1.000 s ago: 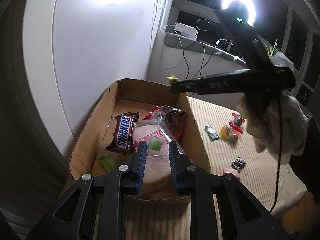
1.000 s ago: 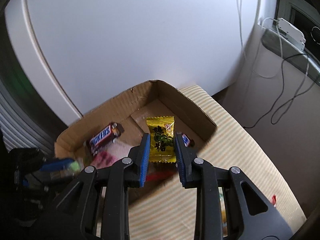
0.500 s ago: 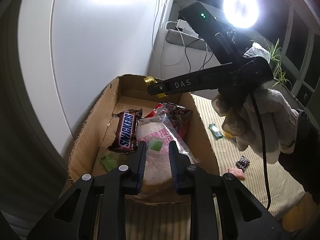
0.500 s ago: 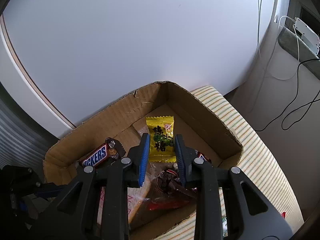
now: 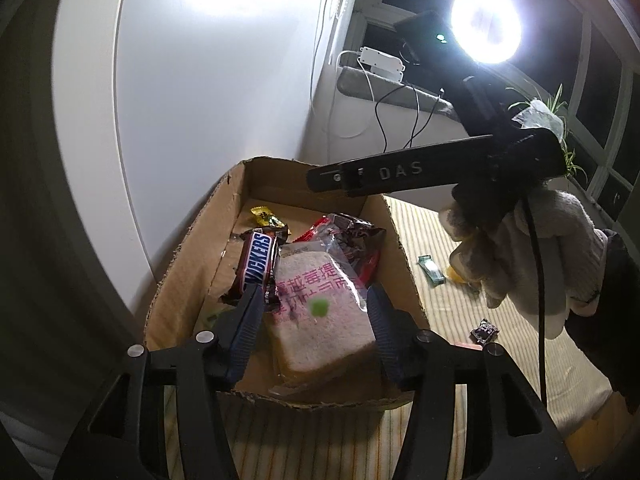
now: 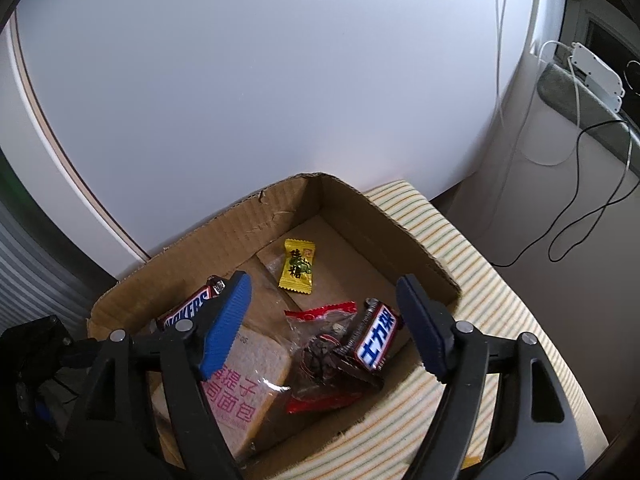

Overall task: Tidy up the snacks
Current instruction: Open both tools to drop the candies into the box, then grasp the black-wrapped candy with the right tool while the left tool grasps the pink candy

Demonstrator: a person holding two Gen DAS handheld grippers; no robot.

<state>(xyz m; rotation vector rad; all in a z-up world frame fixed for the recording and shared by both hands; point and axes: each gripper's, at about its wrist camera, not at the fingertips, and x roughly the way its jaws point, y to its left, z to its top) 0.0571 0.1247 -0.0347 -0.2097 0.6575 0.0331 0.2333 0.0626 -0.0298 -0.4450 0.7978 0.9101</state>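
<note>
A cardboard box [image 5: 192,248] [image 6: 360,208] holds snacks: a Snickers bar [image 5: 258,266] [image 6: 188,310], wrapped bread [image 5: 320,316] [image 6: 244,380], a red bag [image 5: 356,236] [image 6: 324,352], a second Snickers bar [image 6: 378,344]. A yellow candy [image 6: 298,266] [image 5: 266,217] lies on the box floor at the far end. My right gripper [image 6: 322,320] is open and empty above the box; it also shows in the left wrist view [image 5: 336,178]. My left gripper [image 5: 314,304] is open over the box's near end. A small green candy [image 5: 319,306] is blurred in mid-air between its fingers.
The box sits on a striped cloth [image 5: 432,240] [image 6: 472,264] next to a white wall [image 6: 280,80]. Loose candies lie on the cloth to the right: a green one [image 5: 431,269], a dark one [image 5: 485,330]. A bright ring lamp [image 5: 486,26] and cables [image 5: 396,108] stand behind.
My right gripper opened and the yellow candy dropped to the box floor. My left gripper opened and let go of the small green candy, which is falling.
</note>
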